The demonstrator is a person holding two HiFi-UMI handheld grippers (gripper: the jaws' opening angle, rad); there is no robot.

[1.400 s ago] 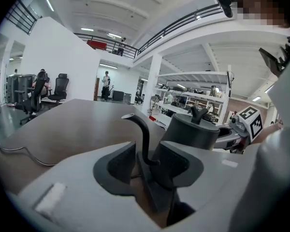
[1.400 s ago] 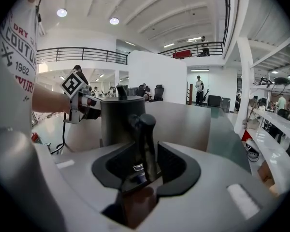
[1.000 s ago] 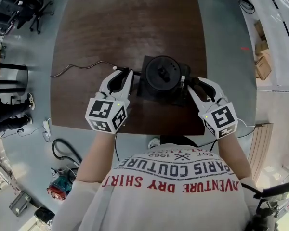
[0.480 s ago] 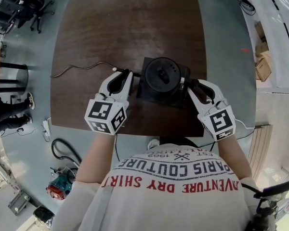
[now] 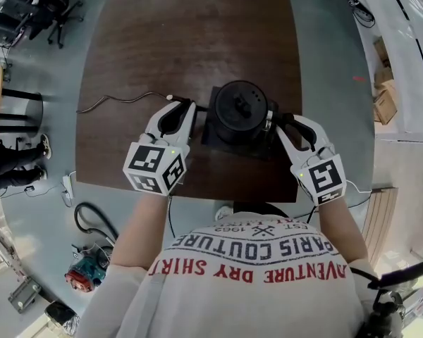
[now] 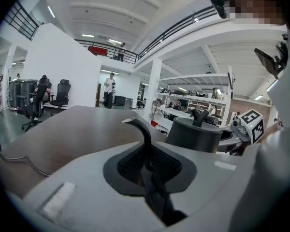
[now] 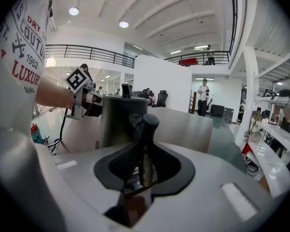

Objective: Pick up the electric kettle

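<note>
- As I look along the left gripper (image 6: 135,124), its fingers are pressed together with nothing between them, the curved tip standing free over the brown wooden tabletop (image 6: 82,124).
- On my right gripper view, the right gripper (image 7: 144,122) likewise has its fingers closed on each other, and I see nothing held between them.
- From the head view, the left gripper (image 5: 185,105) points at the left side of the dark grey cylindrical electric kettle (image 5: 238,108), its tips just beside it; I cannot tell whether they touch.
- The right gripper (image 5: 270,120) comes in from the opposite side, its tips close against the kettle's right flank.
- The kettle stands upright between the two grippers on a black square base (image 5: 218,134), near the tabletop's (image 5: 190,41) front edge. It shows right of the left fingers (image 6: 194,135) and behind and left of the right fingers (image 7: 121,120).
- A knob sticks up from the middle of the kettle lid (image 6: 199,116).
- A thin grey cable (image 5: 120,98) trails leftward over the tabletop from near the left gripper's tips.
- Each gripper carries its white marker cube, left (image 5: 155,167) and right (image 5: 321,178), lying over the tabletop's near edge.
</note>
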